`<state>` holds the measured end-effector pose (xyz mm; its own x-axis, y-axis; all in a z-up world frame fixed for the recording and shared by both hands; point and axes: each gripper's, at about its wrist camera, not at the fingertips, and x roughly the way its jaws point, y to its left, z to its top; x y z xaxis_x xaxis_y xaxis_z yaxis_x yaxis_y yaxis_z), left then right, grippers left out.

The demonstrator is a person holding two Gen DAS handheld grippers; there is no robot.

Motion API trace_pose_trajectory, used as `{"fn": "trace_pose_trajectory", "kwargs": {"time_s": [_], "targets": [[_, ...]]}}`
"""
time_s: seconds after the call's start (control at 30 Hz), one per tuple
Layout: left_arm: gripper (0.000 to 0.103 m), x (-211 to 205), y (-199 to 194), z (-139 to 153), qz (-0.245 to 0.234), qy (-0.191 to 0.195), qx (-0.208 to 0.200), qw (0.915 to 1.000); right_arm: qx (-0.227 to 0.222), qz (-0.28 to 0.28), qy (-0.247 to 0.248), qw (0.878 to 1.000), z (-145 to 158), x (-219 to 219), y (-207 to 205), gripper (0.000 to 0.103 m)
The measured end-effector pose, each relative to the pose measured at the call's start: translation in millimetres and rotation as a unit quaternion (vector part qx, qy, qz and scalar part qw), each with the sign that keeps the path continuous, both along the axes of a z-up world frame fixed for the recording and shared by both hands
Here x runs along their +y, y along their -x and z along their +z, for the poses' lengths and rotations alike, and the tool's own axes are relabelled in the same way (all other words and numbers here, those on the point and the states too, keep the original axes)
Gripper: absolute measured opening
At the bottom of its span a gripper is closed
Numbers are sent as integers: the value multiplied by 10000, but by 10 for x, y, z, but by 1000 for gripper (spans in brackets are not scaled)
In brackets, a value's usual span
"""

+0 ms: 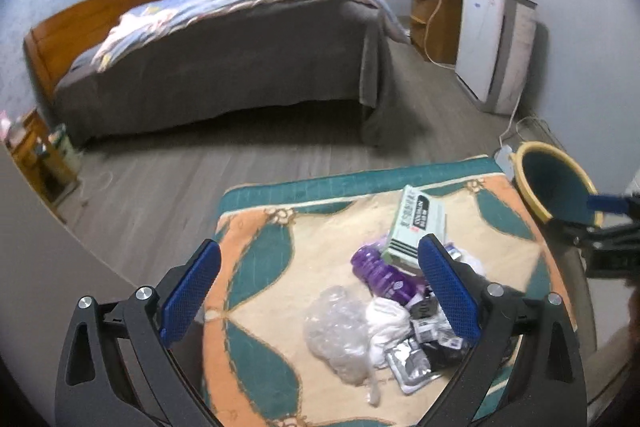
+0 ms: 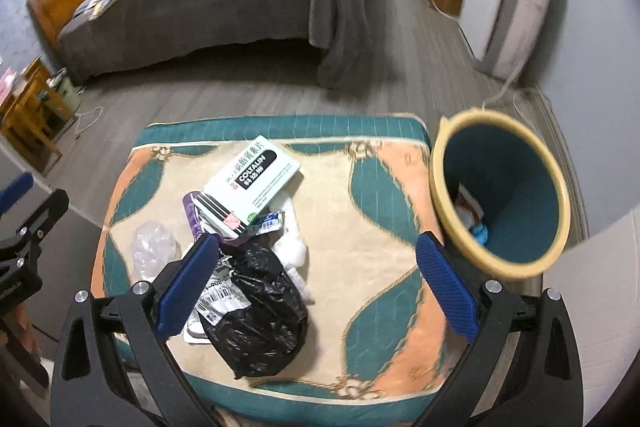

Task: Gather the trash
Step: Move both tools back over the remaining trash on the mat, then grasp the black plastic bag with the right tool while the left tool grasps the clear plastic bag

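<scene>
Bedroom, patterned cushion (image 2: pixel 384 227): bin (image 2: pixel 558 195) holds scraps; both grippers' fingers (image 2: pixel 442 281) spread, empty.

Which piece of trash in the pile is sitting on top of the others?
The white and green medicine box. It rests tilted across the purple bottle and small wrappers, unlike the black plastic bag lying on the mat.

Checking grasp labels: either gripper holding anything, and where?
Nothing held. Left gripper and right gripper are both open above the trash pile.
</scene>
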<state>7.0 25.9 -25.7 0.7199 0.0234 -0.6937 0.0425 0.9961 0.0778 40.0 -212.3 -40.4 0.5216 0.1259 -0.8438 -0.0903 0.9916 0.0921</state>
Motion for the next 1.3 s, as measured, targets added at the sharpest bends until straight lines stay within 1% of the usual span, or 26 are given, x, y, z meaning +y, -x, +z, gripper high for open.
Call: {"fn": "trace_pose_trajectory", "kwargs": {"time_s": [0.07,0.17,0.2,0.27,0.33,0.47,0.57,0.67,0.77,0.83,0.87,0.93,1.03,1.1,1.13,1.17,1.2,1.23,1.27,1.3], "targets": [[98,99,-34,-85,131,242,170,9995,48,-92,-1,9999,-90,37,23,97],[98,185,-46,-222,252,383,388,9982,80,-18,319,9995,-245,133,57,97],[98,201,-46,-255,257,353,429,9981,94,46,410,9991,-279,173,52,97],[98,197,-50,-325,283,146,483,9983,64,170,462,9988,-330,227,53,97],[98,193,-60,-403,314,-33,597,9977,129,267,512,9983,-392,279,49,97],[98,190,-103,-545,335,-65,878,9956,400,549,693,9953,-553,385,53,97],[98,193,-140,-680,411,24,1097,9931,646,663,809,9924,-682,425,44,97],[98,188,-164,-827,444,46,1361,9897,845,738,802,9905,-777,434,33,97],[98,119,-191,-950,351,-50,1580,9868,949,747,763,9897,-829,422,27,97],[98,69,-214,-1067,251,-118,1828,9828,1024,736,724,9894,-858,411,23,97],[98,48,-222,-1142,215,-141,1984,9798,1071,729,694,9891,-876,402,21,95],[98,21,-227,-1230,167,-139,2149,9764,1140,732,615,9889,-896,391,10,90],[98,13,-231,-1263,179,-65,2172,9759,1191,769,551,9884,-904,388,15,80],[97,26,-237,-1288,214,32,2229,9746,1262,867,521,9868,-928,413,24,70],[95,31,-235,-1306,220,89,2284,9733,1295,916,538,9859,-942,425,32,65],[93,29,-235,-1321,212,95,2324,9723,1327,959,550,9850,-957,436,37,58],[90,20,-227,-1324,198,55,2331,9722,1359,998,536,9842,-970,444,41,49],[77,11,-217,-1319,156,66,2317,9726,1372,1020,514,9839,-973,446,43,47],[66,7,-215,-1314,128,103,2322,9725,1367,1032,498,9840,-970,447,44,42],[62,-5,-210,-1313,101,151,2329,9723,1347,1036,487,9843,-961,448,47,36]]}}
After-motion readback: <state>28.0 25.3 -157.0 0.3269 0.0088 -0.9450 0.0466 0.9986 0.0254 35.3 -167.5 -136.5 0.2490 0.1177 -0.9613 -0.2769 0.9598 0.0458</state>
